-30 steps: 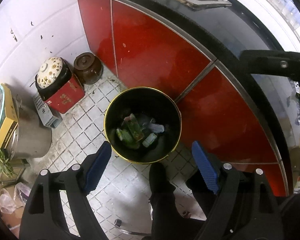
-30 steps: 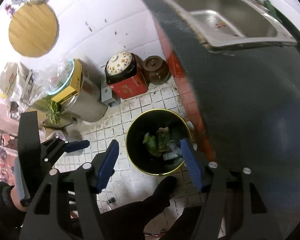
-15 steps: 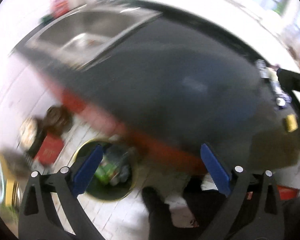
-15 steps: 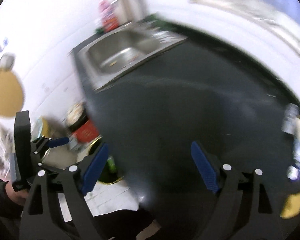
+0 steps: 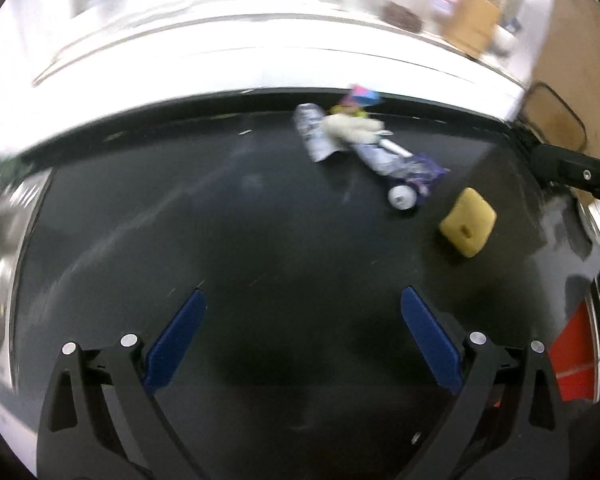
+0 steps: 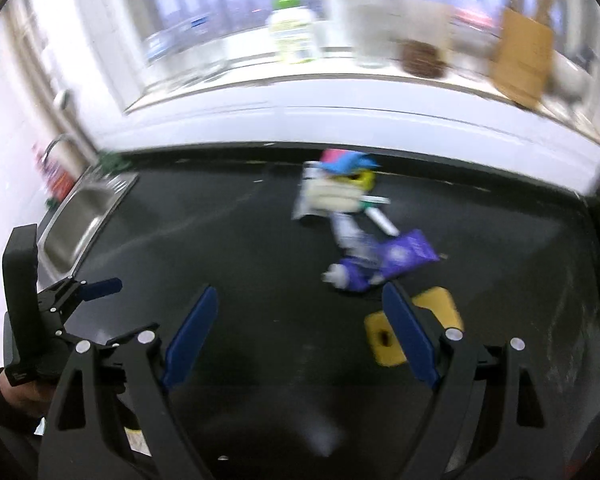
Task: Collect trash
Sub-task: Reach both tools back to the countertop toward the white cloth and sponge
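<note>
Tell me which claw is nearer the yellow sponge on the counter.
Right. The right claw hovers open just short of the yellow sponge, its right finger overlapping it in view. The left claw, also open and empty, sits farther back and left of the sponge.

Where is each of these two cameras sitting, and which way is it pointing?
Left wrist view: sits on the left claw, angled down at the dark counter; its own open, empty blue-padded fingers show.
Right wrist view: sits on the right claw, also angled down over the counter toward the window; its open fingers show, plus the left claw and the hand holding it at lower left.
Shared: the trash pile near the back wall and the yellow sponge.
</note>
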The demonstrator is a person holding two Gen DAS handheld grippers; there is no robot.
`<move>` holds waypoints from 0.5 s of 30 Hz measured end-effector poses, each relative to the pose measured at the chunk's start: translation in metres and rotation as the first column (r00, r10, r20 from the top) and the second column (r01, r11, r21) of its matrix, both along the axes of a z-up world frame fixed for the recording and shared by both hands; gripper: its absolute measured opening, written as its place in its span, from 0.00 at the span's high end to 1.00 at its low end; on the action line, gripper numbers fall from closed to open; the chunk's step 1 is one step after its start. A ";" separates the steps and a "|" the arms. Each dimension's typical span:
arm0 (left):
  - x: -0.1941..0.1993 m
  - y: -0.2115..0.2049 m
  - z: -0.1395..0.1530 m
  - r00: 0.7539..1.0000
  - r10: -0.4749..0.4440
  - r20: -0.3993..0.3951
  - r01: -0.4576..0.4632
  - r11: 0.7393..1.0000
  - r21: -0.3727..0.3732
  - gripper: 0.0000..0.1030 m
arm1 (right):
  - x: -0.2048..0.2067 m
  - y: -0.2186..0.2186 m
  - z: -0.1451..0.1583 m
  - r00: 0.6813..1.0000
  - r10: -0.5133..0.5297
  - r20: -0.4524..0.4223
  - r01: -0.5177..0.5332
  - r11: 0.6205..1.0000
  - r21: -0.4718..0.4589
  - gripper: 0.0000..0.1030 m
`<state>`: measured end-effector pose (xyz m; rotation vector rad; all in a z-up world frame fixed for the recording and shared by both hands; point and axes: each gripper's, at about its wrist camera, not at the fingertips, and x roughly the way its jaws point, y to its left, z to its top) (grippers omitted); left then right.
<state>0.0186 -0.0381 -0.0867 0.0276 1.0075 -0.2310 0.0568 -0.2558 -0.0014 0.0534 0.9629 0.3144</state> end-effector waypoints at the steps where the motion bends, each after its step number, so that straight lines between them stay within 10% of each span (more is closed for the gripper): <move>1: 0.007 -0.011 0.000 1.000 -0.026 0.000 0.026 1.000 0.008 0.08 | 0.002 -0.011 -0.002 1.000 -0.016 -0.003 0.016 1.000 0.004 0.21; 15: 0.108 -0.064 -0.024 0.984 -0.178 0.001 0.177 0.982 0.072 0.08 | 0.020 -0.083 -0.056 0.977 -0.149 -0.152 0.155 0.987 0.030 0.21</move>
